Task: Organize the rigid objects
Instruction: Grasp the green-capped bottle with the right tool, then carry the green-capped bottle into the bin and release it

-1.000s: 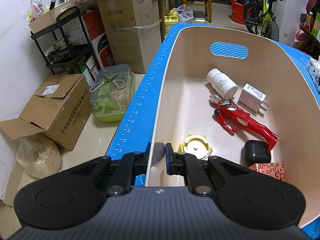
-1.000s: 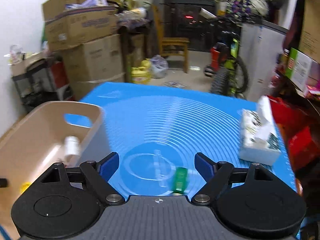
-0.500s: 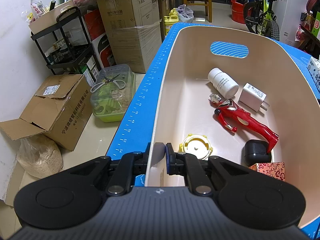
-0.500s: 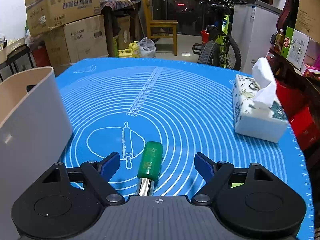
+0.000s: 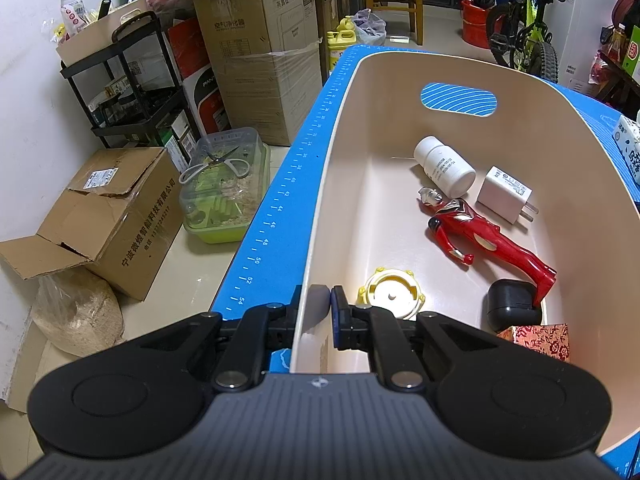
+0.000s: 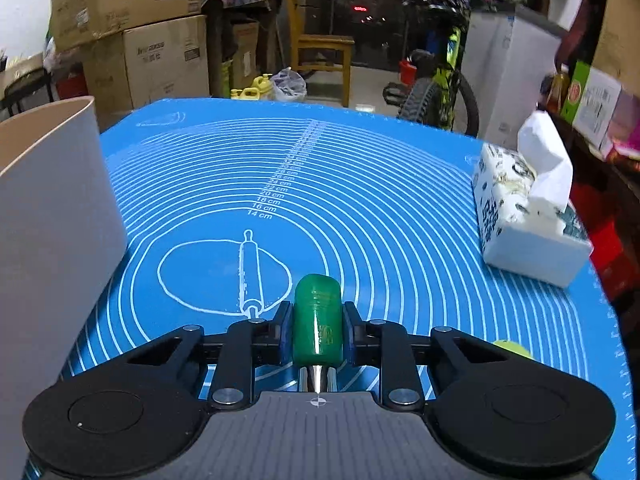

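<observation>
My left gripper (image 5: 318, 304) is shut on the near wall of the beige bin (image 5: 344, 128), one finger outside and one inside. In the bin lie a white pill bottle (image 5: 444, 166), a white charger (image 5: 506, 193), a red figure (image 5: 476, 236), a yellow round lid (image 5: 392, 294), a black case (image 5: 512, 306) and a red patterned box (image 5: 536, 338). On the blue mat (image 6: 360, 200), my right gripper (image 6: 317, 330) is shut on a green-handled tool (image 6: 318, 312), both pads pressed to the handle. Its metal shaft runs back under the gripper.
The bin's grey outer wall (image 6: 52, 220) stands left of the right gripper. A tissue box (image 6: 524, 216) sits at the mat's right edge, and a yellow-green bit (image 6: 512, 348) shows behind the right finger. Cardboard boxes (image 5: 256, 48), a shelf and a bicycle (image 5: 528, 28) stand beyond the table.
My right gripper dropped toward the mat over the green-handled tool, then its jaws came together on the handle. The left gripper stayed put on the bin wall.
</observation>
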Tool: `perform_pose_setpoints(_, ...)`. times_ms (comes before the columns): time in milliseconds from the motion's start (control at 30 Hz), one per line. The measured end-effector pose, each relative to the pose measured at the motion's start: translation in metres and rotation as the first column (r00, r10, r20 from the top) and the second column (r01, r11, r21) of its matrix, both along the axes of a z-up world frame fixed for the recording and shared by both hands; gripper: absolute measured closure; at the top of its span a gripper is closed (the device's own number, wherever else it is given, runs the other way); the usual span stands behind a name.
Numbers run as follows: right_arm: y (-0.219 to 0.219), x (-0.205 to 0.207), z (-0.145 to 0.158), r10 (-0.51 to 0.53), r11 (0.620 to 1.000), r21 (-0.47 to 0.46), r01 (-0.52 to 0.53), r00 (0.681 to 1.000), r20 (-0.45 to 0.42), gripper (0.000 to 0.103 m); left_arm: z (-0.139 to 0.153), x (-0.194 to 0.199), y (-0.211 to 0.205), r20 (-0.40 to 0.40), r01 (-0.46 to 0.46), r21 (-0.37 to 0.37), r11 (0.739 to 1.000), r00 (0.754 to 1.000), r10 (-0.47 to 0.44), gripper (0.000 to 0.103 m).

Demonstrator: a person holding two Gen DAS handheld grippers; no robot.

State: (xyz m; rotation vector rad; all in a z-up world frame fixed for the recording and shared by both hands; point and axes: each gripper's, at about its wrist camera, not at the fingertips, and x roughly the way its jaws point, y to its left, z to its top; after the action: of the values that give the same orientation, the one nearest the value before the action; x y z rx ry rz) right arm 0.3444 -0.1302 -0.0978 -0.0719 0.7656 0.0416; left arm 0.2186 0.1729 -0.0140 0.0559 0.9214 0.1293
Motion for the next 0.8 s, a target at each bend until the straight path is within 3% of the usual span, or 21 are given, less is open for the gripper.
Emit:
perform_pose_setpoints(467, -0.009, -0.026, 0.055, -0.023, 0.999, 0.032, 0.019, 0.992, 0.126, 0.07, -0.001, 0.0, -0.001, 0.0, -0.001, 0.001, 1.0, 1.0, 0.001, 0.089)
perform_pose_setpoints(800, 0.022, -0.05, 0.109, 0.04, 0.991, 0.115, -0.07, 0.97, 0.24, 0.07, -0.001, 0.0, -0.002, 0.0, -0.001, 0.003, 1.0, 1.0, 0.001, 0.089)
